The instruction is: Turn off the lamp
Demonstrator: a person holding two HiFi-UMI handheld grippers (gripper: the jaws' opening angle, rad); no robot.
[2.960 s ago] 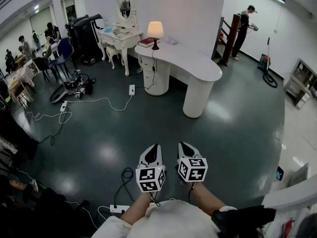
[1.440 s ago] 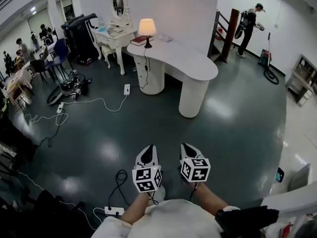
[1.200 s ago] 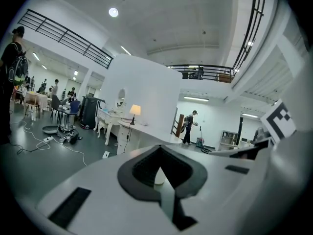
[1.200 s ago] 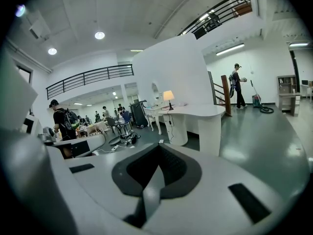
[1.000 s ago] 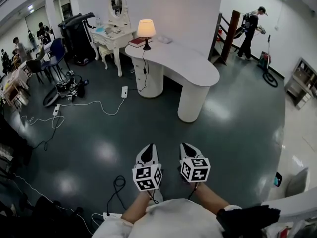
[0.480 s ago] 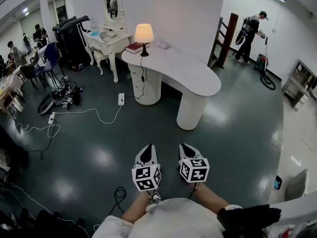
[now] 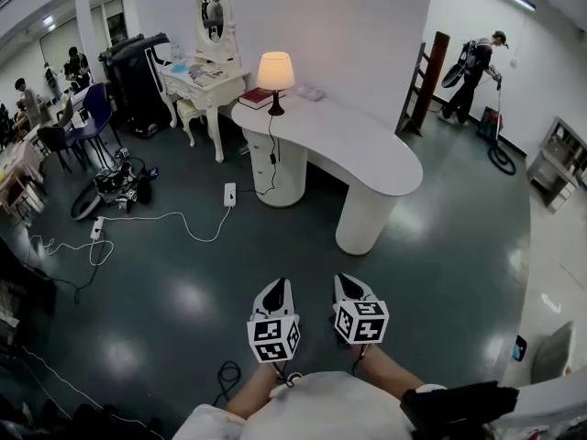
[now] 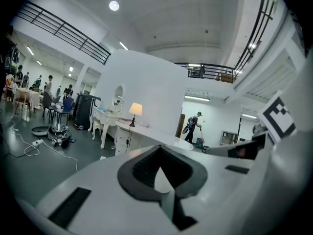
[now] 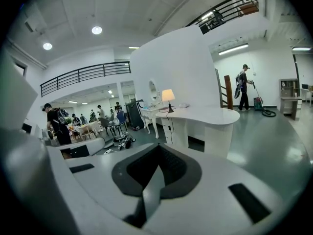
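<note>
Approach judged in hand: lit lamp (image 7: pixel 276 73) stands at far end of white table (image 7: pixel 358 149), well apart from left gripper (image 7: pixel 277 290) and right gripper (image 7: pixel 348 284), both closed empty; next move requires reaching its switch.

Low in the middle of the head view, the left forearm (image 7: pixel 248 394) and right forearm (image 7: pixel 383 371) reach forward side by side. The left tongs (image 7: pixel 278 289) and right tongs (image 7: pixel 345 284) sit near each other without touching, pointing ahead and slightly downward, marker cubes facing up. Each pair of jaws is pressed together with nothing between them.
</note>
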